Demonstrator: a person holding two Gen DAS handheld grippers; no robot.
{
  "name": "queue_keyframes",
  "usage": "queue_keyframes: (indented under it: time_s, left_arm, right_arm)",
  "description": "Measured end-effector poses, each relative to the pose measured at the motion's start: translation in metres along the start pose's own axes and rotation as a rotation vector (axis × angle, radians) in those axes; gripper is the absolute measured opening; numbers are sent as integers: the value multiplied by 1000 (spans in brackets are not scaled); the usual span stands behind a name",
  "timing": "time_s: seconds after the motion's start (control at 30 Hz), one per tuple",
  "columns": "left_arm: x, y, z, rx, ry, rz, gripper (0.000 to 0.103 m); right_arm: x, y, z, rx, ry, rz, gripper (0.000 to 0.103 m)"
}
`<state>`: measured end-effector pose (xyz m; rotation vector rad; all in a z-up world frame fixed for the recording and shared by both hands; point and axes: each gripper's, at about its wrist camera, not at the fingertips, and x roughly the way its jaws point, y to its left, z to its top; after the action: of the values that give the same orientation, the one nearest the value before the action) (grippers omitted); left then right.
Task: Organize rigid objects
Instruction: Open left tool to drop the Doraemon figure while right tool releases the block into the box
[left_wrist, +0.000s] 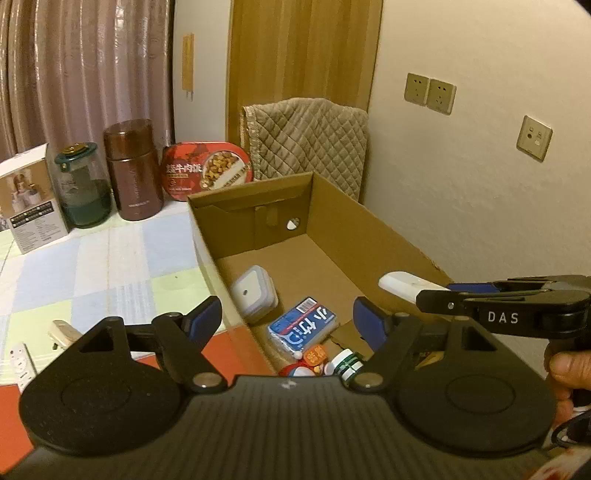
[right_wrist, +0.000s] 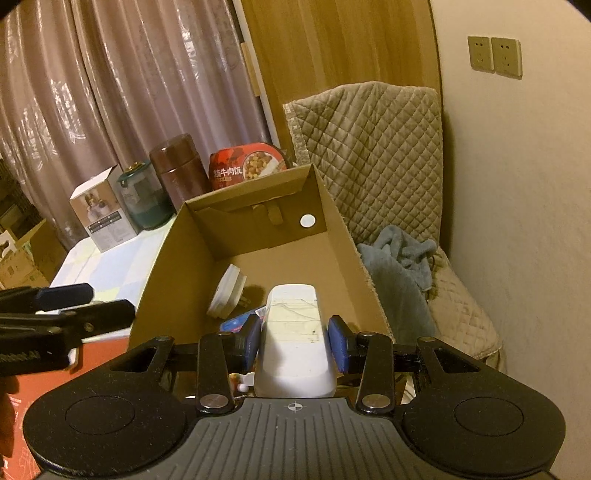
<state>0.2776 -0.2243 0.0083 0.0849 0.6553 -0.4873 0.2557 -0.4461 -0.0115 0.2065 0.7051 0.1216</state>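
- Left wrist view: the left tongs (left_wrist: 286, 317) stood wide apart with nothing between the pads, hanging over the near edge of the cardboard box (left_wrist: 369, 236); below them in the box lay a blue packet (left_wrist: 303, 328), a white square container (left_wrist: 253, 293) and a green-and-white bottle (left_wrist: 347, 363); a white plug (left_wrist: 62, 332) still sat out on the counter (left_wrist: 110, 258); that, I judged, was the next candidate for this side
- Same view: the right tongs (left_wrist: 436, 291) came in from the right, clamped on a white remote-like bar (left_wrist: 404, 284), held above the box's right wall
- Right wrist view: the right tongs (right_wrist: 295, 339) gripped the white bar (right_wrist: 293, 332) by its long sides, pads pressing both flanks; the bar pointed forward over the open box (right_wrist: 332, 229), above the floor; the step in hand looked like the drop-off; the next move called for lowering past the blue packet and the white container (right_wrist: 227, 295), then letting go; the left tongs (right_wrist: 88, 310) showed at the left edge, outside the box wall
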Motion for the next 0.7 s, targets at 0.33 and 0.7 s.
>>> queue_keyframes:
  time_s: [0.33, 0.7]
  left_arm:
    - [-15, 10, -2, -13, -7, 9, 75]
    - [-43, 42, -6, -45, -19, 64, 75]
  right_arm:
    - [6, 4, 2, 18, 16, 29, 37]
    - [-26, 11, 19, 61, -54, 44, 69]
